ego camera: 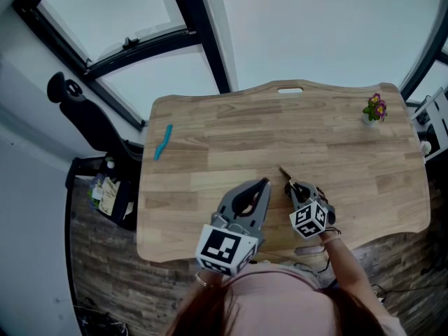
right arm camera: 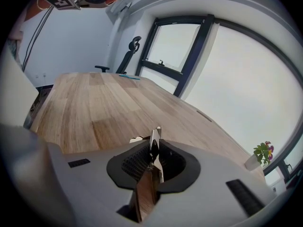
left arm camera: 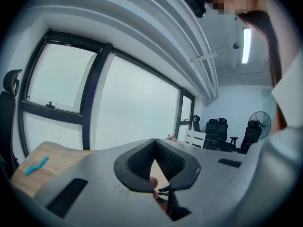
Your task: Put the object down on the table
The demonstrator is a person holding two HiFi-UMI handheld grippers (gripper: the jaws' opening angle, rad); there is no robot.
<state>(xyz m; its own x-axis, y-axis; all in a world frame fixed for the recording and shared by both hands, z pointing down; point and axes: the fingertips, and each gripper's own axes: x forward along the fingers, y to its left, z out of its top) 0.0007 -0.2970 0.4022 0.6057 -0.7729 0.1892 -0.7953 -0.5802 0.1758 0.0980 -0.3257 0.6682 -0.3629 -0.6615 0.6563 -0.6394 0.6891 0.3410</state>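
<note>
A thin metal tool with a wooden handle stands on edge between the jaws of my right gripper. A narrow gap shows beside the blade, so the jaws stand slightly open around it. In the head view its tip pokes out ahead of the right gripper, low over the wooden table near the front edge. My left gripper hovers just to the left of it. Its jaws meet at the tips and hold nothing.
A light-blue strip lies at the table's left edge. A small pot of flowers stands at the far right corner, and a cable slot is cut in the far edge. A black office chair stands left of the table.
</note>
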